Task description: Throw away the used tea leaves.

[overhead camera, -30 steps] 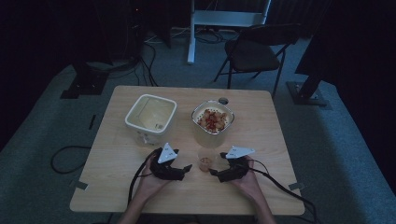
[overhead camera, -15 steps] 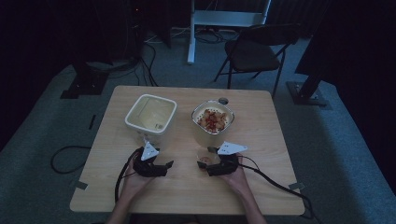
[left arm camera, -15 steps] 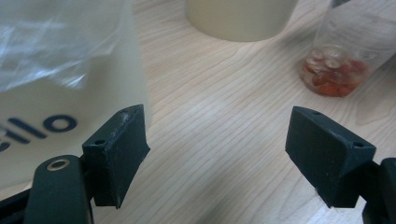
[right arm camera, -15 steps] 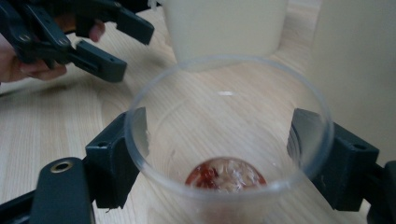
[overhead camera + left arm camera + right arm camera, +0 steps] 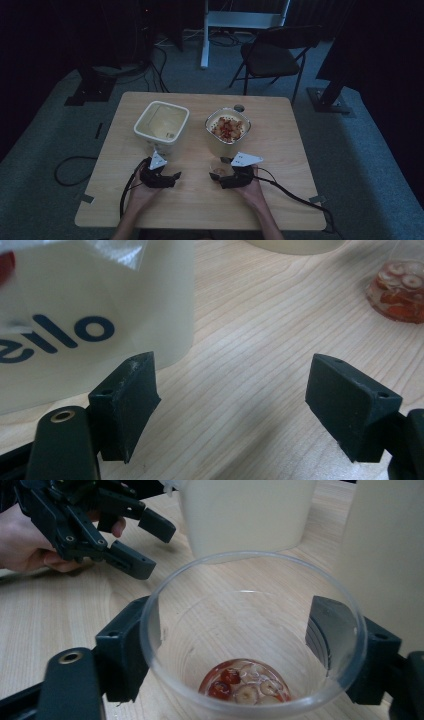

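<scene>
Your right tool (image 5: 232,645) has its jaws on both sides of a clear cup (image 5: 252,635) standing on the surface (image 5: 280,200); firm grip unclear. Your left tool (image 5: 232,405) is wide open, holding nothing, beside a white tub (image 5: 95,305).

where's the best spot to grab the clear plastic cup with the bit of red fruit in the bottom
Grip the clear plastic cup across its round wall, just below the rim, coming in level from the person's side. It stands upright and open-topped, so a side squeeze should keep the red fruit pieces in. The right gripper already has its open jaws on either side of it.
</scene>
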A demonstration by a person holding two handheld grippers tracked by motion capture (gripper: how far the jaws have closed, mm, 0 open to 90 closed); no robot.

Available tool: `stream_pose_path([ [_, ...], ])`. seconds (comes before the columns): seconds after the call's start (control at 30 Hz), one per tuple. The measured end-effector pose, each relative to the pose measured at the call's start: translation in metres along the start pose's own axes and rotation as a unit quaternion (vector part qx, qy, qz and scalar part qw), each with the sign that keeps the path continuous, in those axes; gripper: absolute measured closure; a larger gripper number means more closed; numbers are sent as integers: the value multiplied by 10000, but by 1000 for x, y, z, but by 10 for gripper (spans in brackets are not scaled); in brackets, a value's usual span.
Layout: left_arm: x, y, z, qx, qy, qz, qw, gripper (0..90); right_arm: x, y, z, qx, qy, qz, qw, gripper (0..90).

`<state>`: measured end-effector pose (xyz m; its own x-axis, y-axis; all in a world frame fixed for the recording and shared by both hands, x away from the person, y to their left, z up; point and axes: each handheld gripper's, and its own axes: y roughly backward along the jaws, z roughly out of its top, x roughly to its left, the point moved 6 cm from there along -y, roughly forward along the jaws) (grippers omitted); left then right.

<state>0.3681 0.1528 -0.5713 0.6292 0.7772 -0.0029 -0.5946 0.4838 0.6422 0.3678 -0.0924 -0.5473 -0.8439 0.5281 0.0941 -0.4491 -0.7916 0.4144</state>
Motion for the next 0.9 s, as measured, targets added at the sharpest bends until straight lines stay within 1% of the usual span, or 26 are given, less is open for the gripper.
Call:
stream_pose_path([
  [0.07,0,-1,-1,17,5,5,10000,216,-1,0,-1,-36,-31,32,10000,210],
  [0.17,0,-2,-1,32,-12,2,10000,216,-1,-1,-2,-42,-30,15,10000,210],
  [0.27,0,-4,-3,65,7,13,10000,216,-1,-2,-5,21,1,-61,10000,234],
  [0.33,0,-5,-3,74,6,13,10000,216,-2,-2,-6,21,-5,-67,10000,251],
  [0.37,1,-6,-4,76,27,15,10000,217,-2,-2,-6,16,-26,-43,10000,283],
  [0.4,1,-6,-4,94,29,14,10000,217,-2,-2,-6,12,-29,-35,10000,289],
  [0.47,1,-8,-6,127,43,18,9999,218,-3,-1,-5,-32,-23,-84,10000,296],
  [0.53,1,-7,-5,112,42,21,9999,219,-2,1,-2,-99,-45,-78,9999,299],
  [0.63,2,-8,-6,143,38,37,9999,221,-3,7,3,-201,-104,-88,9997,299],
  [0.73,2,-10,-7,215,39,76,9997,224,-3,17,11,-291,-113,-136,9994,299],
  [0.8,3,-10,-8,261,52,93,9996,230,-5,25,16,-296,-138,-212,9992,300],
  [0.9,3,-11,-9,322,57,81,9994,229,-13,40,23,-216,-184,-453,9986,307],
])
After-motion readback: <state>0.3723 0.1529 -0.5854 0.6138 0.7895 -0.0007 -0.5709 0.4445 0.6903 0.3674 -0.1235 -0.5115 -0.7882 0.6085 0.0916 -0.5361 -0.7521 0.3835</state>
